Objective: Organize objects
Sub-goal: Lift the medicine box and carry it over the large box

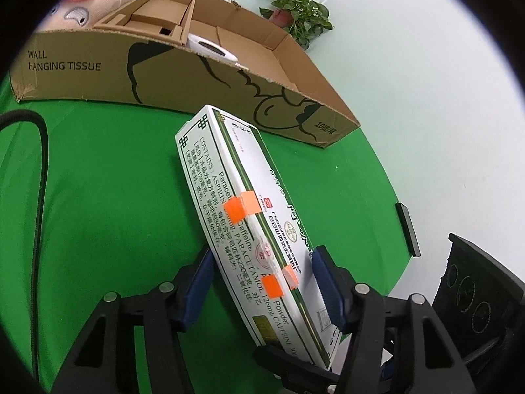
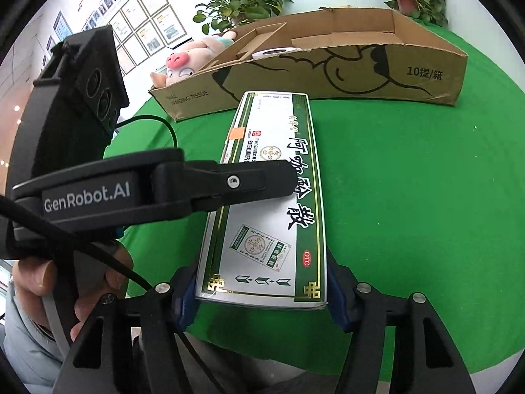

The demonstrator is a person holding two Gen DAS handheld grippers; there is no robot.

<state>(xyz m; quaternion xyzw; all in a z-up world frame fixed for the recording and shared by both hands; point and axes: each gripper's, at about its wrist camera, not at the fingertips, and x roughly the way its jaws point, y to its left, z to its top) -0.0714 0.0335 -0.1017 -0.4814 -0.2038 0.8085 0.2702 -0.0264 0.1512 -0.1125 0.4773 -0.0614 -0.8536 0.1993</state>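
Observation:
A long white and green medicine box [image 1: 249, 236] with orange tape tabs is held above the green table. My left gripper [image 1: 262, 282] is shut on its sides, blue pads against it. My right gripper [image 2: 262, 298] is shut on the near end of the same box [image 2: 272, 197]. The left gripper's finger [image 2: 229, 182] crosses the box's top in the right wrist view. A brown cardboard box [image 1: 229, 88] marked WALL HANGING TISSUE lies beyond, open-topped [image 2: 361, 65], with a white object [image 1: 213, 49] and cardboard dividers inside.
A pink pig plush [image 2: 183, 62] sits at the cardboard box's left end. Potted plants [image 2: 239, 3] stand behind it. A black cable [image 1: 36, 164] runs over the green cloth [image 1: 98, 197]. The right gripper's body [image 1: 472, 295] shows at the right. A white wall is behind.

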